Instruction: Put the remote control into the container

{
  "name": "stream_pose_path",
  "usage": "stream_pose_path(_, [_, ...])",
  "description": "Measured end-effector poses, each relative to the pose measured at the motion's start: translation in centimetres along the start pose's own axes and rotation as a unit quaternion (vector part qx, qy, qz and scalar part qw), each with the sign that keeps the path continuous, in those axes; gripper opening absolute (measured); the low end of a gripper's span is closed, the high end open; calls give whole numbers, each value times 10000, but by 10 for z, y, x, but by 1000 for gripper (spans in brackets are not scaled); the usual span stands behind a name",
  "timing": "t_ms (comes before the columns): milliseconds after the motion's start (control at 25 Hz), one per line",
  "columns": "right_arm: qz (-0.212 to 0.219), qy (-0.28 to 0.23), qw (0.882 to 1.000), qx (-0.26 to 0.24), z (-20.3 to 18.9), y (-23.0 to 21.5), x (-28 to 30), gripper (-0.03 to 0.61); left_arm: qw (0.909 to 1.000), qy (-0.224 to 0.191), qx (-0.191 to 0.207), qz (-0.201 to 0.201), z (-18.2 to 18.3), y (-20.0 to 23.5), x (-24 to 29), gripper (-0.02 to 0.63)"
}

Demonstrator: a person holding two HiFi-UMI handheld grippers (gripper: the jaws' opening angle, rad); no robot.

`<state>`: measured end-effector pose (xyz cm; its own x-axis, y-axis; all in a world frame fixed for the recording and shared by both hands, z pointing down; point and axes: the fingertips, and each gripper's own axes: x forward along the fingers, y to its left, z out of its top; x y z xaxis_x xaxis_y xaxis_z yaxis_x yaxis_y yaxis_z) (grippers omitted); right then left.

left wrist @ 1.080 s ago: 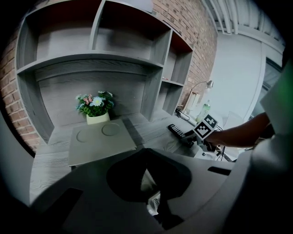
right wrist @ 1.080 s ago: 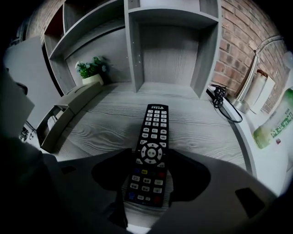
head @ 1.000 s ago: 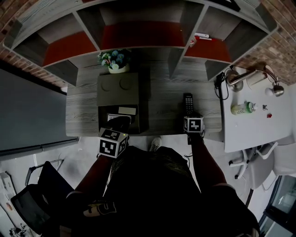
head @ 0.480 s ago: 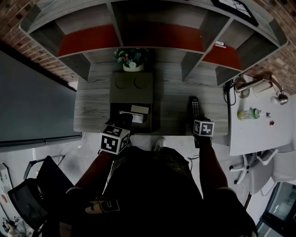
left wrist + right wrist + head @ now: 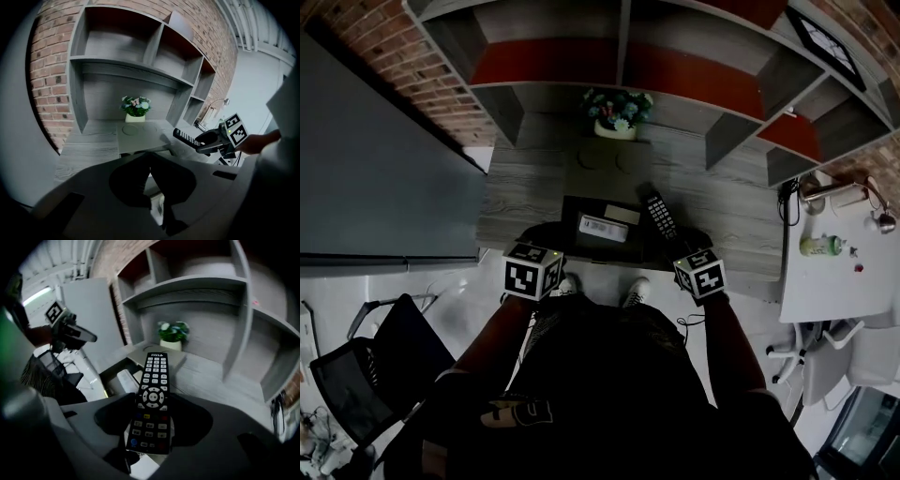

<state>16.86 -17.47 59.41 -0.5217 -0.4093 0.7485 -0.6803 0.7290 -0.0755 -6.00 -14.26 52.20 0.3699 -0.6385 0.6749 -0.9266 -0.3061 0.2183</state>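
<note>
The black remote control (image 5: 657,216) (image 5: 153,394) is off the desk, buttons up, its near end clamped in my right gripper (image 5: 682,251) (image 5: 150,430), which is shut on it. Its far end hangs beside the right edge of the dark grey container (image 5: 605,161), whose drawer (image 5: 581,208) is pulled out and holds a white object (image 5: 605,228). The left gripper view shows the remote control (image 5: 185,137) and the right gripper (image 5: 213,140) at its right. My left gripper (image 5: 542,246) (image 5: 149,157) is shut at the drawer's front left. Whether it pinches the drawer edge is hidden.
A potted plant (image 5: 617,111) (image 5: 136,108) stands behind the container on the grey desk (image 5: 520,187), under open shelving (image 5: 619,56). A white side table (image 5: 834,272) with a bottle (image 5: 825,246) is at the right. A black chair (image 5: 356,375) is at the lower left.
My right gripper has lifted the remote off the desk and carried it left toward the open drawer. The drawer stands further out, and the left gripper has drawn back with it.
</note>
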Motion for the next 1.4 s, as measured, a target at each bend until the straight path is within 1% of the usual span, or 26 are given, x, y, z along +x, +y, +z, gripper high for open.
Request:
stream_pose_path(80, [437,221,9955,-809,13,40,16,235,10000,-15,-51,44,-4,10,-9,6])
stream_pose_path(200, [845,670,9778,-1798,10,80,39,235,9999,-78,-27,132,-10,22,-21,6])
stream_pose_path(280, [1019,948,9603,-2418,7,100,52,235,9997,-101,-90,201,-14,30,-31,6])
stream_pose_path(360, [1175,1208,9395,-2984,3,115,63,235,9994,-109,-174,290,-19,39,-41,6])
stream_pose_path(440, [1332,1406,9199,-3410,-1,126,72,235,9988,-158,-268,366,-24,46,-48,6])
stream_pose_path(520, [1488,1527,9070,-3632,-1,134,80,235,9982,-219,-370,428,-28,54,-55,6])
stream_pose_path(720, [1745,1635,8923,-3829,4,145,96,235,9956,-234,-642,644,-44,69,-68,6])
stream_pose_path(840, [1835,1850,8804,-3963,-1,146,102,235,9942,-315,-743,705,-48,75,-70,6])
stream_pose_path(920, [1872,1931,8763,-3996,-2,147,104,235,9937,-363,-786,711,-48,76,-71,6])
stream_pose_path(1080, [1903,2116,8780,-3848,-7,147,107,235,9939,-382,-782,682,-44,75,-70,6])
stream_pose_path(1160, [1887,2110,8820,-3768,-8,147,108,235,9942,-360,-777,643,-43,75,-68,6])
stream_pose_path(1280, [1941,1984,8912,-3587,-4,151,108,236,9948,-258,-771,613,-46,75,-65,6])
stream_pose_path(1400, [1857,1854,8993,-3499,2,151,107,236,9955,-278,-716,554,-42,74,-61,6])
